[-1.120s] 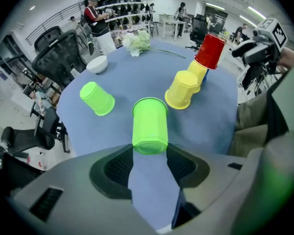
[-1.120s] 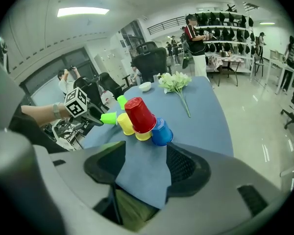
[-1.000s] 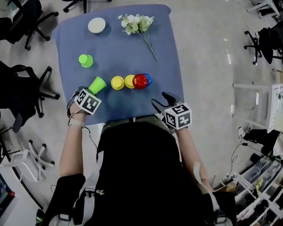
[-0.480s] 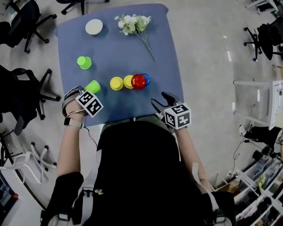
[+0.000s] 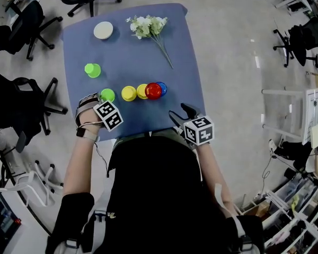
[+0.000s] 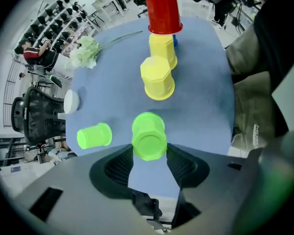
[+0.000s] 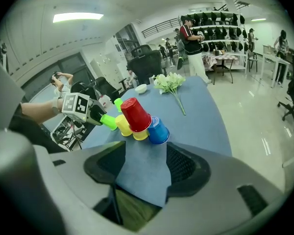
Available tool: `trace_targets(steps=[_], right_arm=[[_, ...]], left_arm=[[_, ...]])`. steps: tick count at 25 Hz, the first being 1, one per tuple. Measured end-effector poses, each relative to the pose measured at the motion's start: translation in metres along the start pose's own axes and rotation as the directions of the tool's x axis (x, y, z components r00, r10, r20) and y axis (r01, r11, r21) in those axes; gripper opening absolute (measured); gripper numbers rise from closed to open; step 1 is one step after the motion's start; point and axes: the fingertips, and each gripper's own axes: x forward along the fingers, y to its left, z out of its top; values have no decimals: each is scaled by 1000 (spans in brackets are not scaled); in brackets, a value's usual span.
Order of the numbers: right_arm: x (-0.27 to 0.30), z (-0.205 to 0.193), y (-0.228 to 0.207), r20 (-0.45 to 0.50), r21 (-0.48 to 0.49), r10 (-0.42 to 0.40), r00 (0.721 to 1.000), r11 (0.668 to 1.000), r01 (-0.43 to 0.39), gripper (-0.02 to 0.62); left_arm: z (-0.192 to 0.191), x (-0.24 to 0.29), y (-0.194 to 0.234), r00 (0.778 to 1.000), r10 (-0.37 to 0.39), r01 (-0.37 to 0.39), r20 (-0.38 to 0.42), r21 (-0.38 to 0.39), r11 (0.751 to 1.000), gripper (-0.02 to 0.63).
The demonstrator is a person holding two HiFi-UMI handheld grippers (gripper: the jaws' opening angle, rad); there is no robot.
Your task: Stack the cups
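Note:
My left gripper (image 6: 149, 153) has a bright green cup (image 6: 148, 137) between its pads, and the jaws are easing open. In the head view that green cup (image 5: 107, 94) hangs just left of a row of cups. The row is a yellow cup (image 5: 129, 93), a second yellow cup (image 5: 142, 91), a red cup (image 5: 153, 91) raised on top, and a blue cup (image 5: 162, 88) behind. Another green cup (image 5: 92, 70) stands alone farther back on the left. My right gripper (image 5: 183, 114) is open and empty at the table's near edge, pointing at the red cup (image 7: 135, 114).
The table (image 5: 180, 62) is covered with a blue cloth. A white bowl (image 5: 103, 30) and a bunch of white flowers (image 5: 147, 25) lie at its far side. Office chairs (image 5: 21, 99) stand to the left. People stand in the room beyond the table.
My left gripper has carried the green cup back and right toward the yellow cup, and the cup has turned from a slant to end-on from above. My right gripper has stayed put.

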Motion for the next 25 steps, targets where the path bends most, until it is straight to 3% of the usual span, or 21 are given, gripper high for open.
trace_targets(steps=[9, 16, 20, 25], right_arm=[[-9, -7, -9, 3, 22, -17, 1000, 1000, 17, 273], [-9, -4, -11, 11, 13, 1, 1000, 1000, -1, 273], [-9, 4, -15, 21, -6, 20, 1000, 1000, -20, 273], [-9, 14, -17, 34, -25, 35, 999, 999, -34, 273]], left_arm=[[16, -6, 10, 989, 12, 9, 146, -148, 989, 218], [11, -46, 11, 987, 0, 25, 159, -157, 987, 217], [27, -82, 10, 975, -19, 61, 220, -185, 981, 217], [48, -105, 16, 969, 7, 37, 248, -170, 985, 217]])
